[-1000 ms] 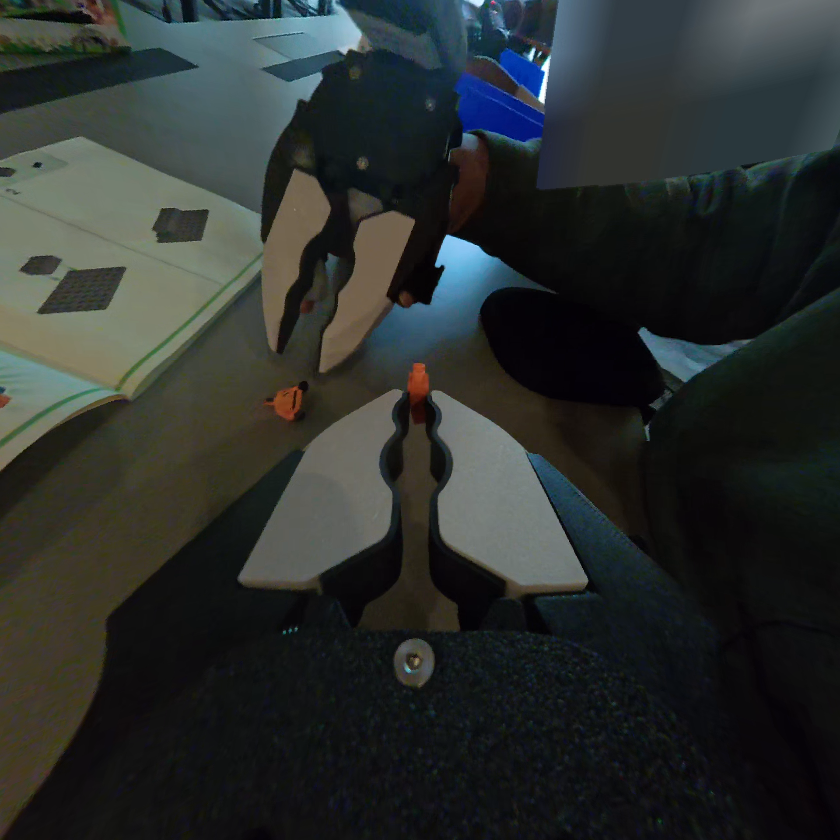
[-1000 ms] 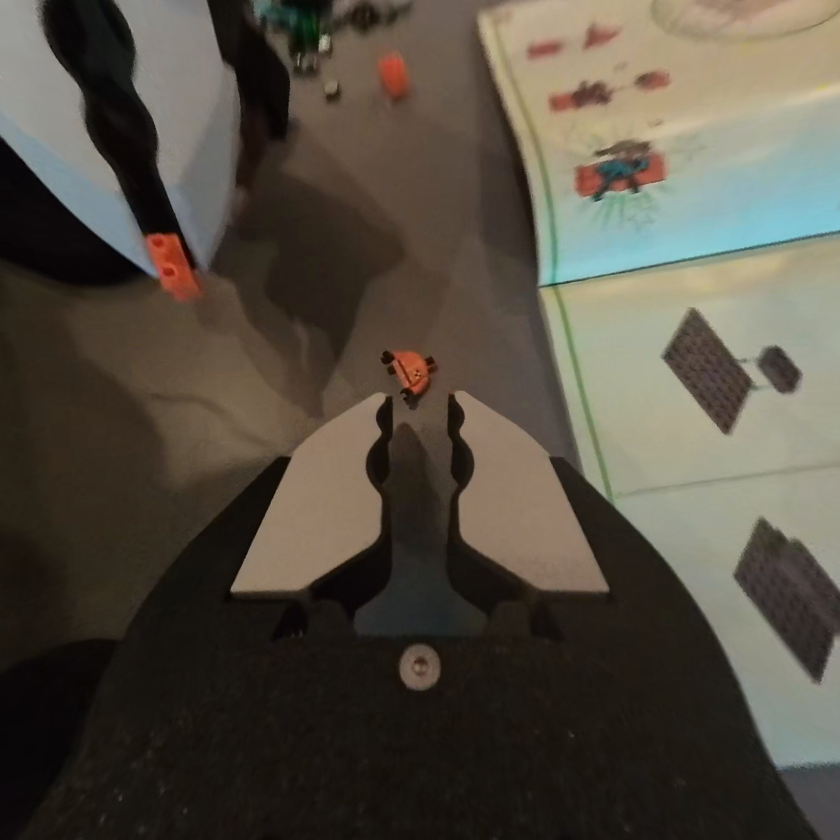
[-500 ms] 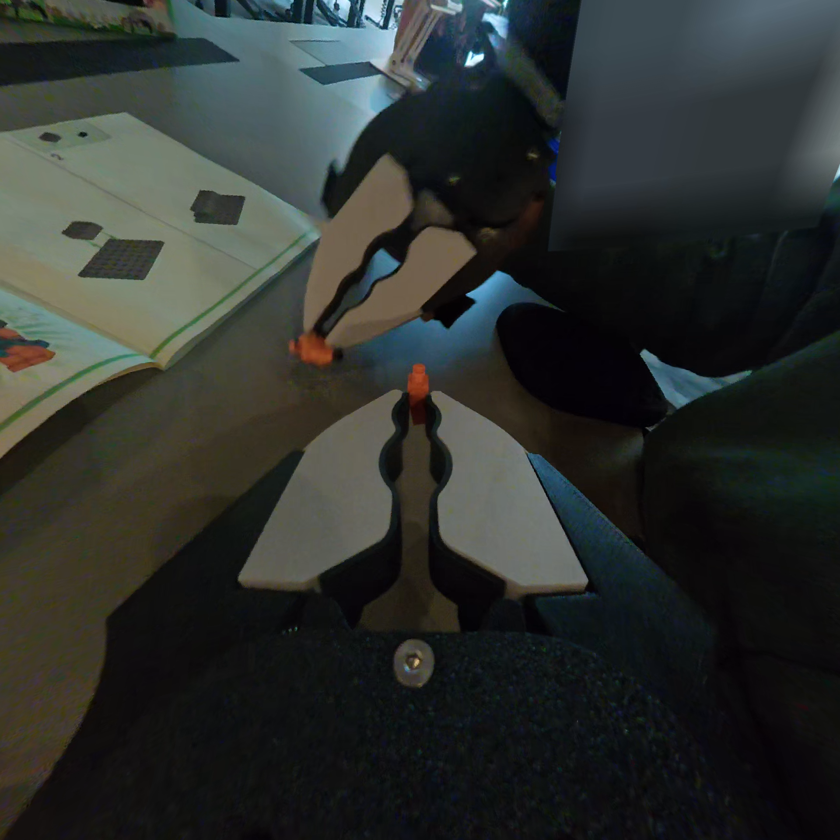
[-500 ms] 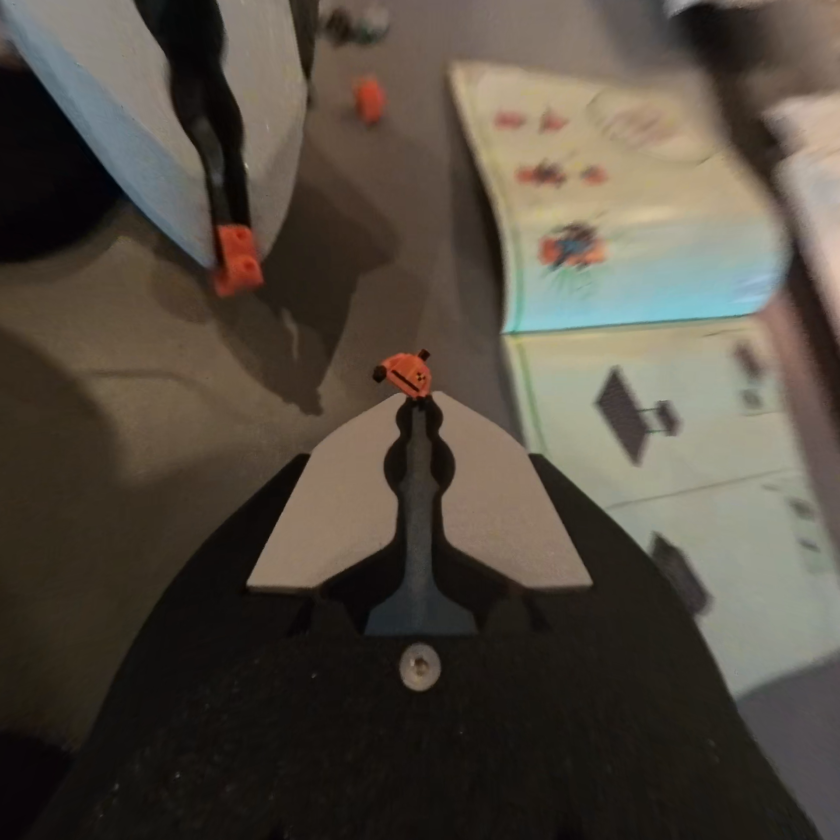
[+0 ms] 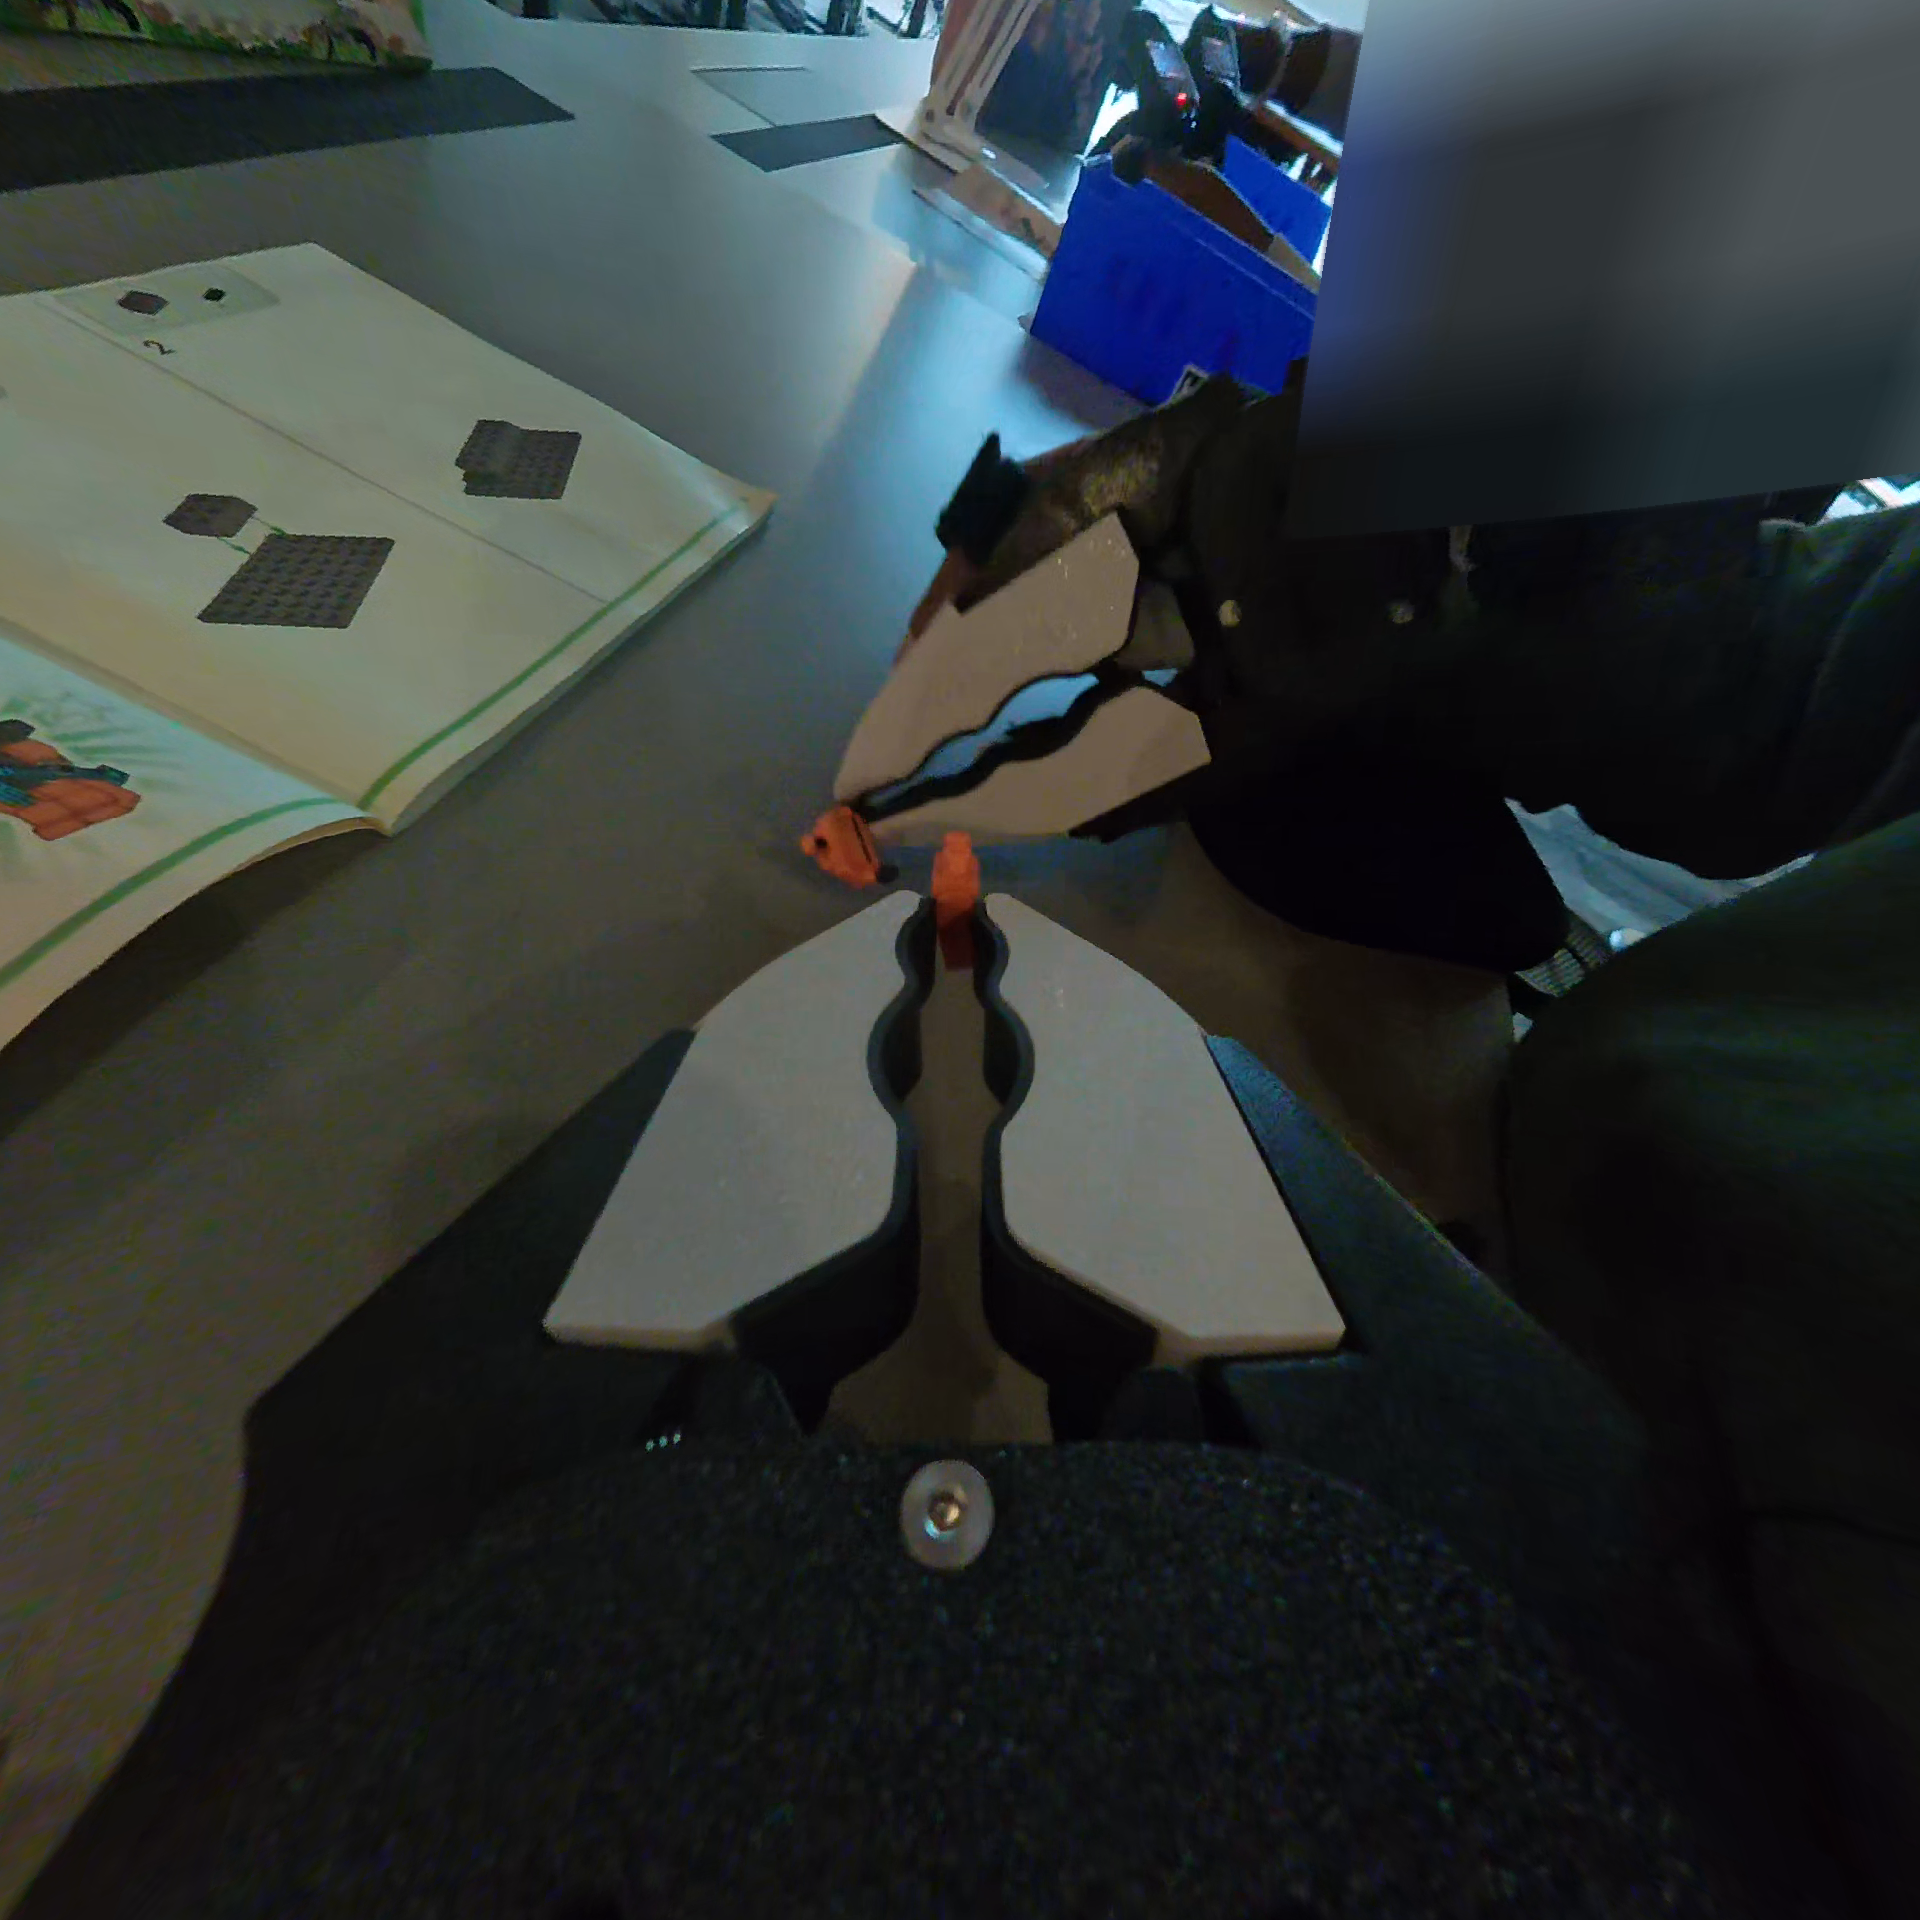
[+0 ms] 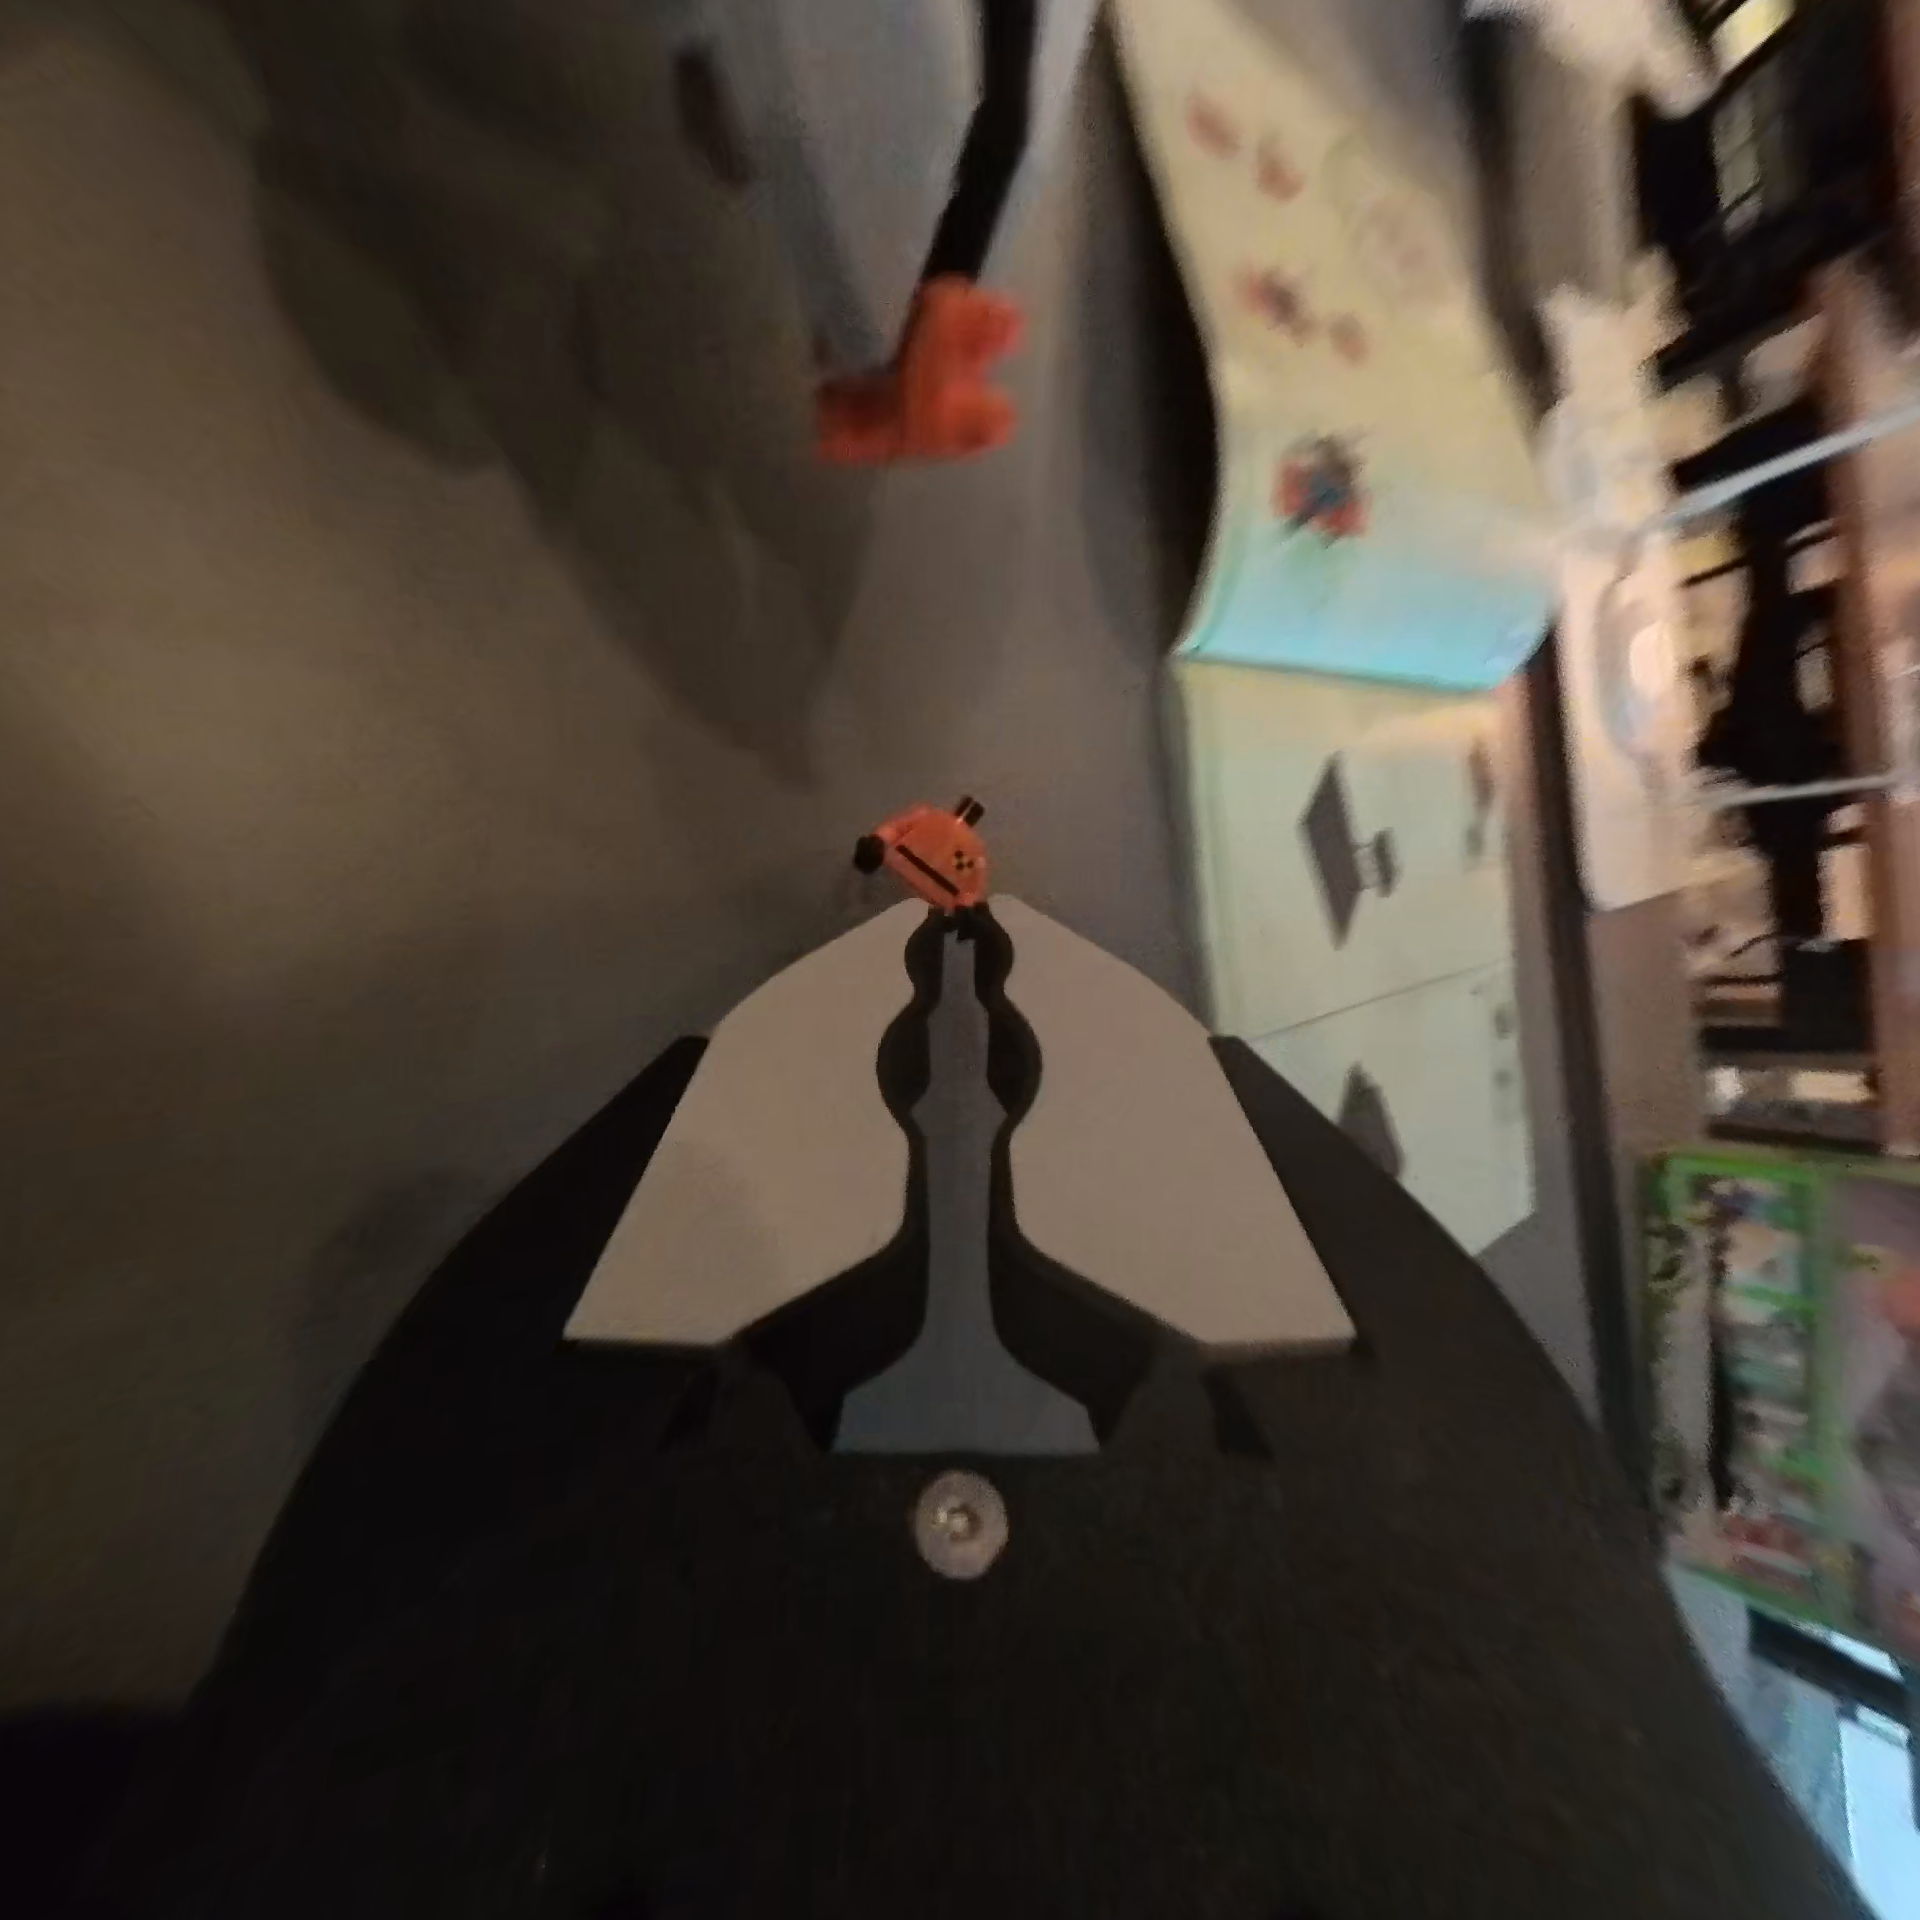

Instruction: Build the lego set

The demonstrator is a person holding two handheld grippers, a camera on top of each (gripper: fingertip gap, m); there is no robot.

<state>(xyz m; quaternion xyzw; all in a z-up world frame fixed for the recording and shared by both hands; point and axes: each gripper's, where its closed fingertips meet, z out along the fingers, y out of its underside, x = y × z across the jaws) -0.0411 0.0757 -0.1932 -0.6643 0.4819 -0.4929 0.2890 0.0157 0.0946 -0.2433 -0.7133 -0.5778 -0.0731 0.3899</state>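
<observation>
The right wrist view is smeared with blur, so the far side of the table is hard to read there: an orange brick is made out only as a fuzzy shape at the tip of the left gripper, and a green box at the right edge is seen without any detail. In the left wrist view that brick is shown sharply, pinched upright between the clenched fingertips of the left gripper, its lower part hidden by the pads. A small orange piece with black pegs is held at the very tip of the right gripper, clamped narrowly on it; in the left wrist view the same piece is seen just beside the brick, the two not quite touching, low over the table. The person's dark sleeve fills the right side, and a mosaic patch covers the upper corner. An open instruction booklet is laid flat to the left, cut off by the frame edge. A blue bin is set farther back, partly hidden by the patch, its contents unclear.
</observation>
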